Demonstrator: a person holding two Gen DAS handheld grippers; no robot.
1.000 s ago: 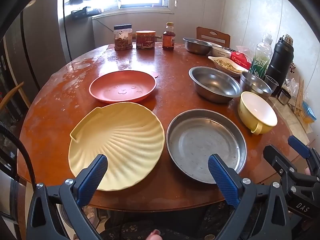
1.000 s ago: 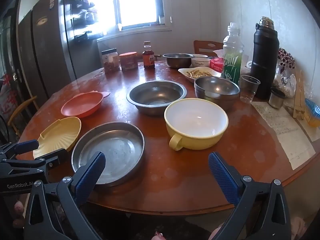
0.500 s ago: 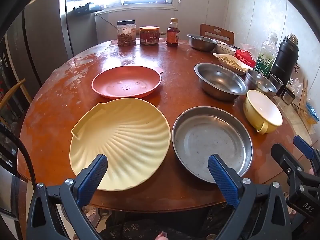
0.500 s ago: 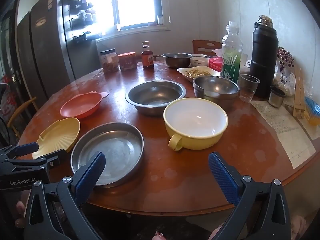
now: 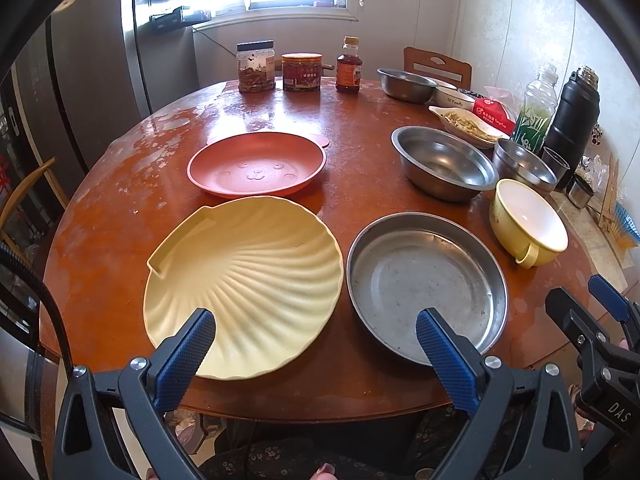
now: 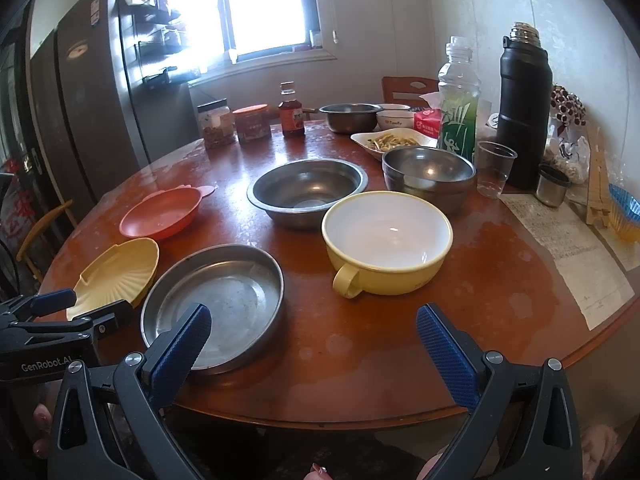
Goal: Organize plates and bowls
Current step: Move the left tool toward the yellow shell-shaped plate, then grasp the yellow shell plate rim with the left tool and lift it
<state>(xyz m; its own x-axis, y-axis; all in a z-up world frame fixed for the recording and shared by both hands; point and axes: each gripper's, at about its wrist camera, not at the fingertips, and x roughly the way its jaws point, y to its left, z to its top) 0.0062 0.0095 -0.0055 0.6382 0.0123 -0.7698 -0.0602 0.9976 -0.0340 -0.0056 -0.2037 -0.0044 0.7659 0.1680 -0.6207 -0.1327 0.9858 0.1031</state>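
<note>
Now my left claw (image 5: 314,326) hangs spread; the stiff, light yellow shell-shaped plastic plate (image 5: 244,280) wants pinching at its six o'clock rim.

We read "GenRobot.AI" in white on the black body of the left gripper (image 6: 56,308), and "DAS" on the right gripper (image 5: 592,312). The small white bowl (image 6: 394,120) carries "Family". Jar, bottle and red packet labels remain illegible.
</note>
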